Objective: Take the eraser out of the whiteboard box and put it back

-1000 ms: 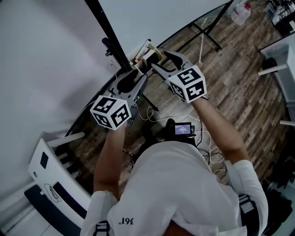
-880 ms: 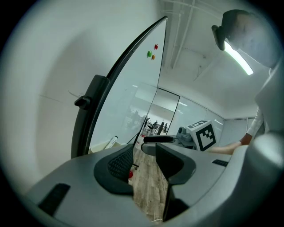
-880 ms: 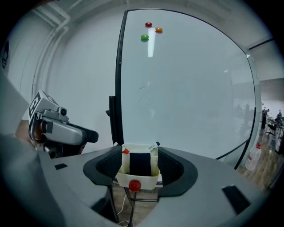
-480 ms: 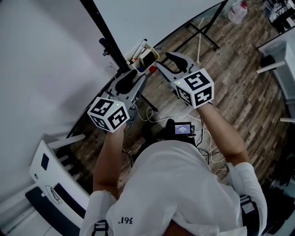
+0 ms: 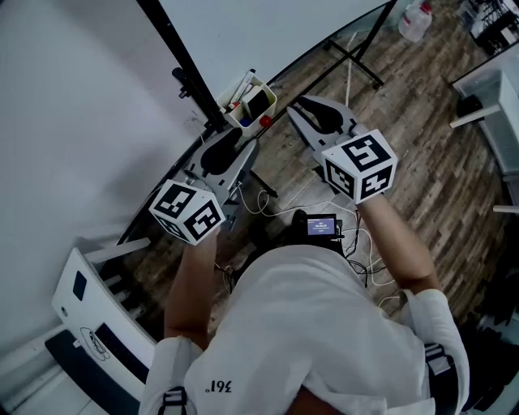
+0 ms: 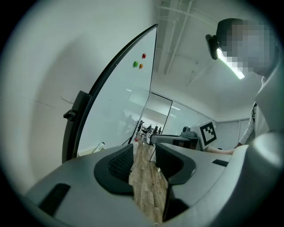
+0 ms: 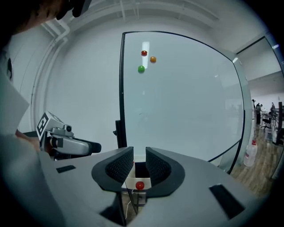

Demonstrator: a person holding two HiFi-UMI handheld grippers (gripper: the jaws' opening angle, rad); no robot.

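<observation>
The white whiteboard box (image 5: 248,104) hangs on the board's lower edge, with a dark eraser (image 5: 259,101) and marker pens inside and a red magnet (image 5: 265,121) on its front. My right gripper (image 5: 298,107) hangs to the right of the box, apart from it. Its jaws have just been closing and stand narrowly open with nothing between them. In the right gripper view the box (image 7: 138,179) and red magnet (image 7: 140,185) show through the gap of the right gripper (image 7: 139,162). My left gripper (image 5: 231,139) is open and empty below the box; only floor shows between the jaws of the left gripper (image 6: 144,159).
The whiteboard (image 7: 186,102) carries red (image 7: 143,53), orange (image 7: 153,59) and green (image 7: 141,69) magnets near its top. Its black stand legs (image 5: 357,61) spread over the wooden floor. A plastic jug (image 5: 413,20), cables and a small screen device (image 5: 322,225) lie on the floor.
The right gripper has drawn back from the box to the right, and its wide jaws have narrowed. The left gripper has shifted slightly. The eraser lies in the box.
</observation>
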